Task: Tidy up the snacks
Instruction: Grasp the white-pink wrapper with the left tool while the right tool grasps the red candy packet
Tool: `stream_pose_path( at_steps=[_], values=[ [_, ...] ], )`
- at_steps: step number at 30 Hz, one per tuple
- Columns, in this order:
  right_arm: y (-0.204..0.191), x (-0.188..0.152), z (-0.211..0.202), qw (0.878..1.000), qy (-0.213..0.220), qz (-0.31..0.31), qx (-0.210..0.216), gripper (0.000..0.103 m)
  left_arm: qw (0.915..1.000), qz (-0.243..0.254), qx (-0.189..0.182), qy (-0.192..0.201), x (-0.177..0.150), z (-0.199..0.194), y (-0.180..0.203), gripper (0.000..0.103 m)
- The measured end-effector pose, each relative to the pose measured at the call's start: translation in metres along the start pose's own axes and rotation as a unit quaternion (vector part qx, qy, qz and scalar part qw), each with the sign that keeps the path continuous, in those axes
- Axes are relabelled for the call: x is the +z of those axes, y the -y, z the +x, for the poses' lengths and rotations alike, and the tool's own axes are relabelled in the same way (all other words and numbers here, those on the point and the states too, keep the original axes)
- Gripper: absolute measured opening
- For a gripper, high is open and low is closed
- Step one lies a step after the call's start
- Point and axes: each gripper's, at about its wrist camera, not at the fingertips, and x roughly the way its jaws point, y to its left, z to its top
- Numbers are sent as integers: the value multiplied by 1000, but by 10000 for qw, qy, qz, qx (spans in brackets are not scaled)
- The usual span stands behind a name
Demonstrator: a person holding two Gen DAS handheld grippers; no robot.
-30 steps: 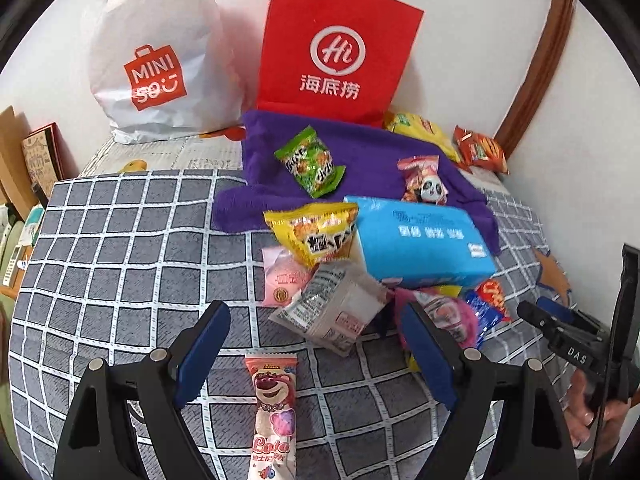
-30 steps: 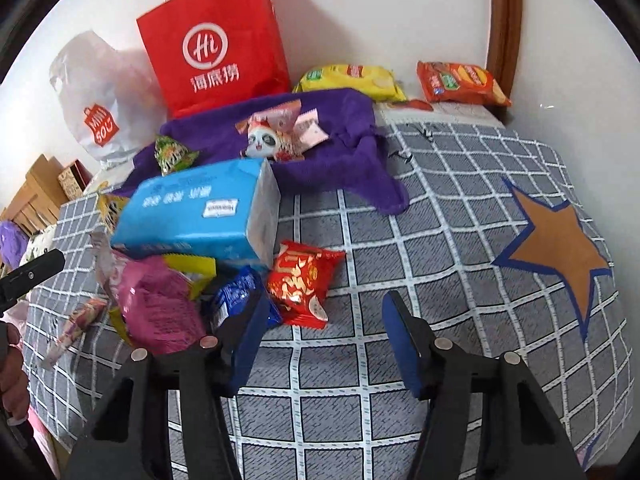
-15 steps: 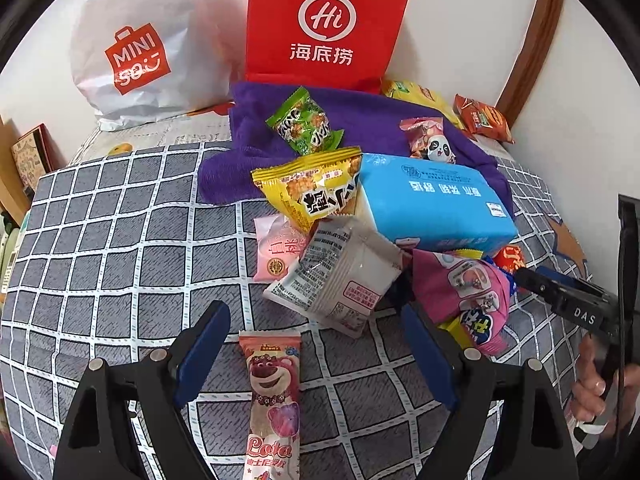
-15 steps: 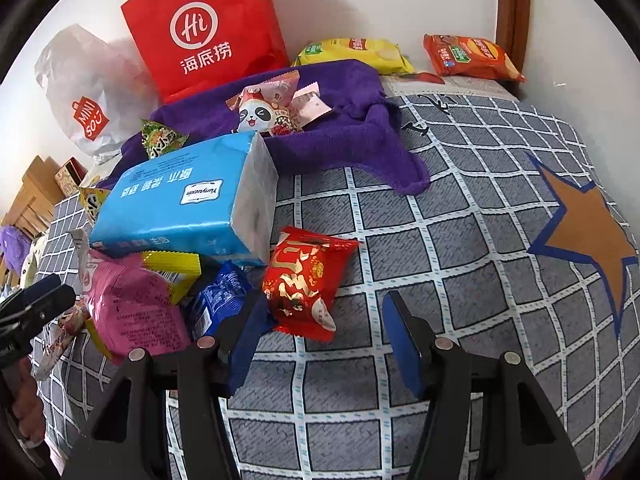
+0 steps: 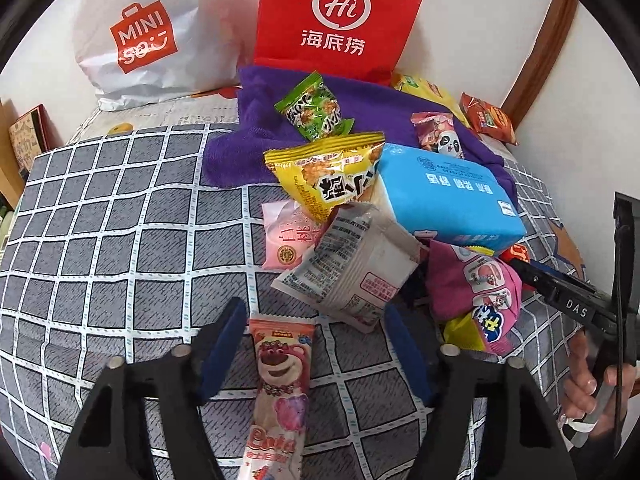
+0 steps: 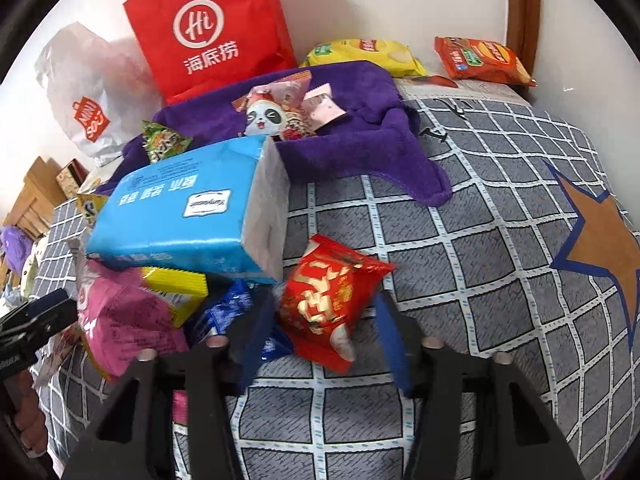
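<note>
- Landmark: blue tissue pack (image 6: 188, 208) mid-pile on the grid bedspread (image 6: 460, 264).
- Right of the pack: bare bedspread running to the orange star (image 6: 604, 244); wall close behind it.
- Left of the pack (left wrist view): wide bare grid (image 5: 112, 240), bed edge curves off at frame left.
- Behind the pack: purple towel (image 6: 360, 136), red Hi bag (image 6: 208, 28), white Miniso bag (image 5: 148, 36) against the wall.
- Left gripper (image 5: 316, 344): released, jaws wide. Pink bear packet (image 5: 282, 376) lies lengthwise between them, nearer the left finger; contact unclear.
- Right gripper (image 6: 320, 340): released. Red snack pack (image 6: 328, 300) sits in the gap, just front-right of the tissue pack.
- Pink bag (image 6: 120, 324) and blue packet (image 6: 228, 312) crowd the right gripper's left finger.
</note>
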Motion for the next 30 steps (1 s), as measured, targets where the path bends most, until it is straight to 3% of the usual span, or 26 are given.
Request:
stream_pose_path(
  at_steps=[6,14,18,25,30],
  values=[
    [3,-2,-5,10000,24,-56,-67,42,9999,56,-121,-33,1,1,5,60],
    [9,4,8,9997,-157,190,79,46,9997,-111,-141,-159,0,1,-3,60],
    [5,4,11,10000,-18,95,-16,44,9995,-141,-214,-161,0,0,-5,60],
    [11,-1,-1,9999,40,105,-45,43,9994,235,-100,-253,5,9,18,59],
    [21,-11,-12,9999,-20,139,-40,43,9990,243,32,-382,9,23,24,59]
  ],
)
